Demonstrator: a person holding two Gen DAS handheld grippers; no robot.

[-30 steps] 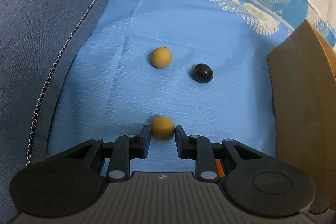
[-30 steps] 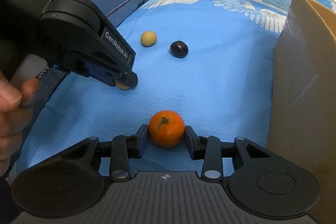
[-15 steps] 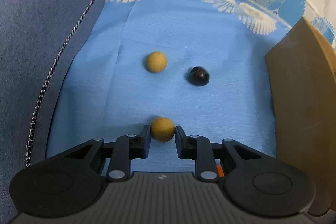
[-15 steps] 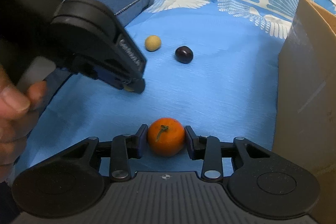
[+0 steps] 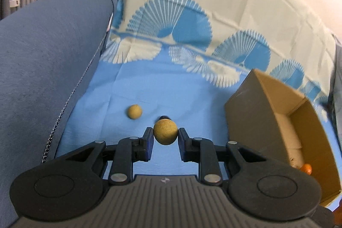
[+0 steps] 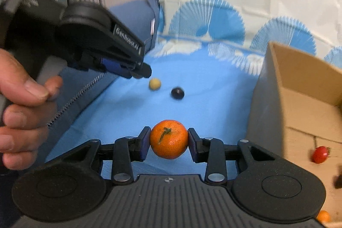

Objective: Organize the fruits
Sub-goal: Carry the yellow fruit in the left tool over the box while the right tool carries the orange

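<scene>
Left hand-held gripper (image 5: 165, 138) clamps one tan ball (image 5: 165, 131); right hand-held gripper (image 6: 168, 141) clamps one mandarin (image 6: 168, 139). Ahead on the cloth: one tan ball (image 6: 154, 84), one dark fruit (image 6: 177, 93). Only the right view shows a red fruit (image 6: 320, 154) inside the box (image 6: 299, 69).

The dark fruit (image 5: 164, 117) sits mostly hidden behind the held tan ball (image 5: 165, 131).

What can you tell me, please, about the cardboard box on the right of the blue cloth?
The open-topped brown cardboard box stands on the blue cloth, right of both grippers. Its outer wall looks grey in shade; the inside is tan. Inside lie a small red tomato-like fruit and a small orange fruit. Nothing grips or touches the box.
</scene>
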